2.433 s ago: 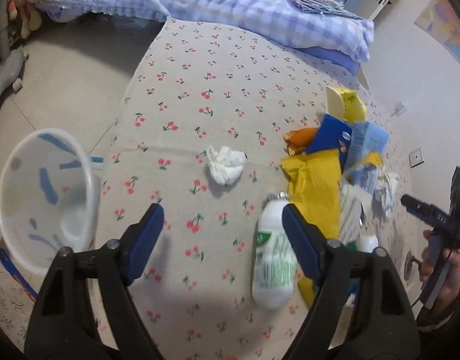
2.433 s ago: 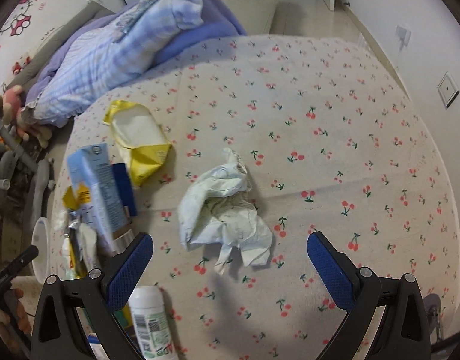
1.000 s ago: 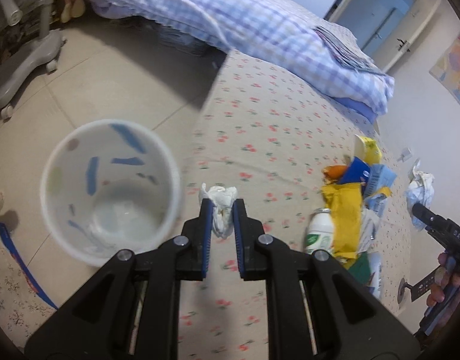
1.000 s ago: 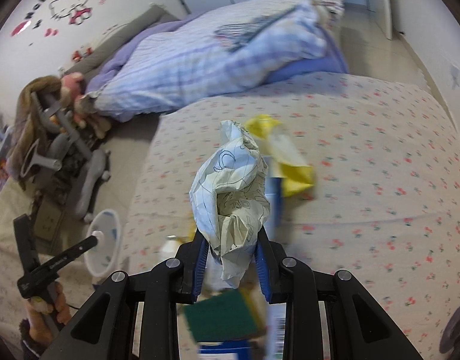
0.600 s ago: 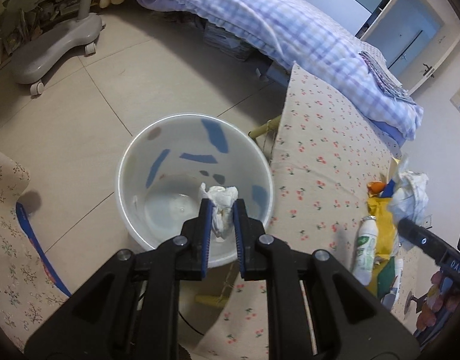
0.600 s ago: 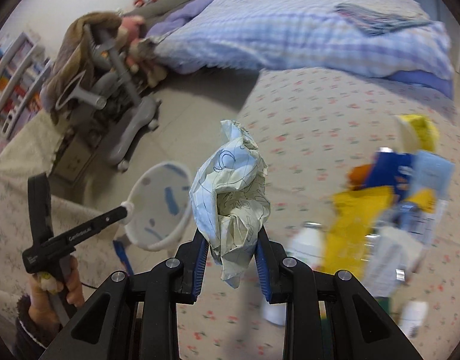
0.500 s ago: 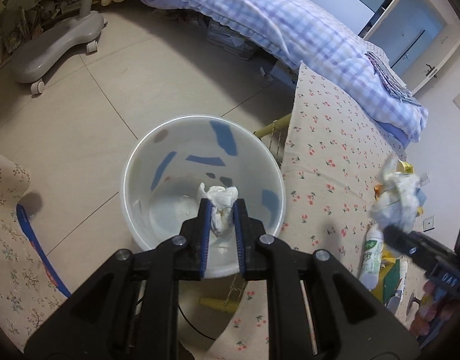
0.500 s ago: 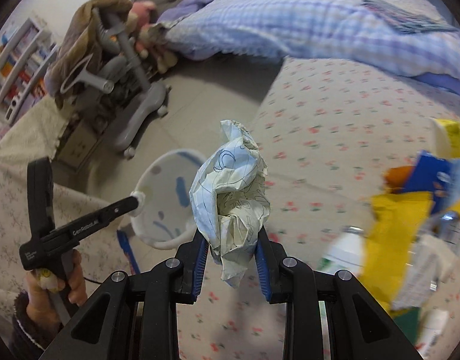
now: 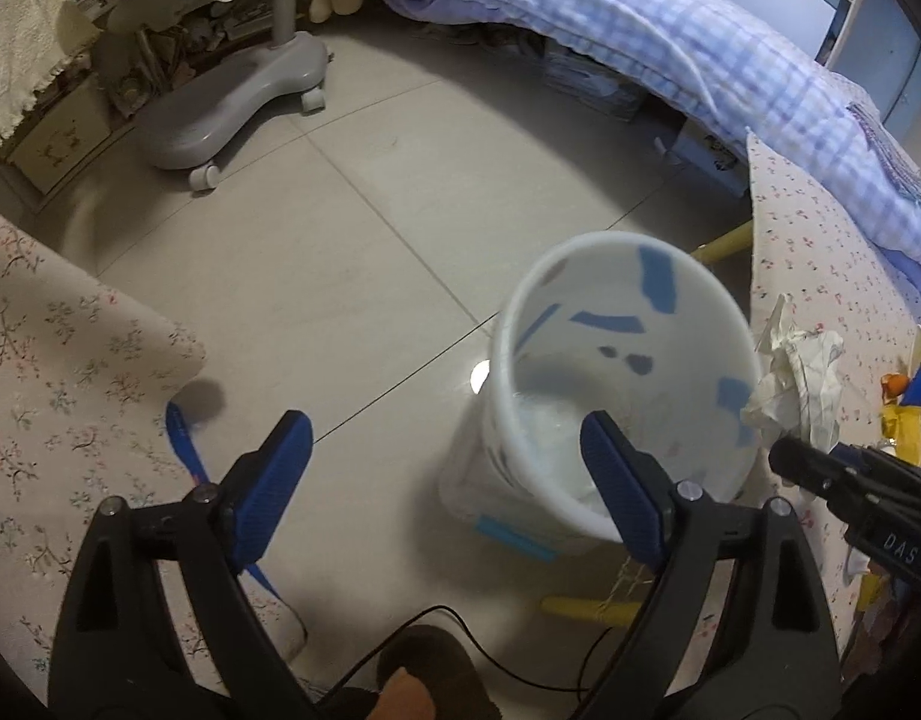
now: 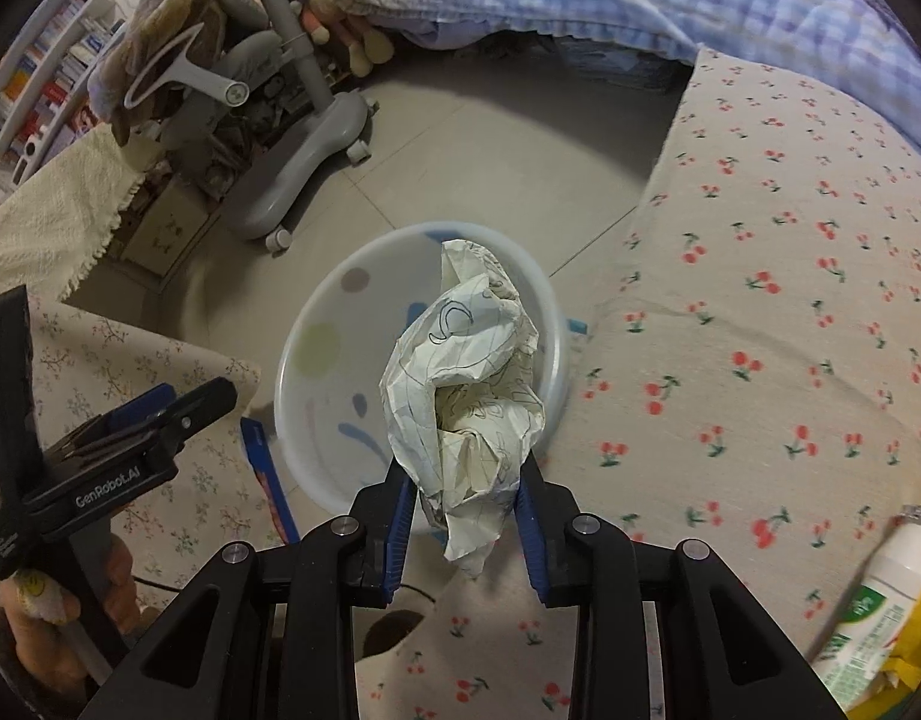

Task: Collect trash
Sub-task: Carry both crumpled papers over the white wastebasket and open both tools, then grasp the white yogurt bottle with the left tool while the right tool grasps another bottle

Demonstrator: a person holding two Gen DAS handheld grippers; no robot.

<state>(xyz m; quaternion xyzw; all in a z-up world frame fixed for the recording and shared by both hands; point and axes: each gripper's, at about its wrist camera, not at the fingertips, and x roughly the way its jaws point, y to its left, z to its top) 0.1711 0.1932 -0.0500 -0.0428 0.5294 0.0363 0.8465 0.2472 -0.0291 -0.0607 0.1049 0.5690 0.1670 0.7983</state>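
Crumpled paper [image 10: 466,396] is sitting pinched in the right gripper [image 10: 463,516] over the white bin [image 10: 316,372]; left gripper [image 9: 442,474] is hanging wide open, holding nothing.

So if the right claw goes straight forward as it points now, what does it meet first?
Probably the white bin: the right claw, shut on the crumpled paper, points into its open mouth, though depth is unclear.

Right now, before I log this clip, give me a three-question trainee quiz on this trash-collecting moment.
1. True or false: the left gripper is open with nothing between its fingers.
2. What does the right gripper hold? A) milk bottle B) crumpled paper C) yellow wrapper
3. Fill in: the white bin stands on the ____, beside the cherry-print cloth.

Key: 1 true; 2 B, crumpled paper; 3 floor.
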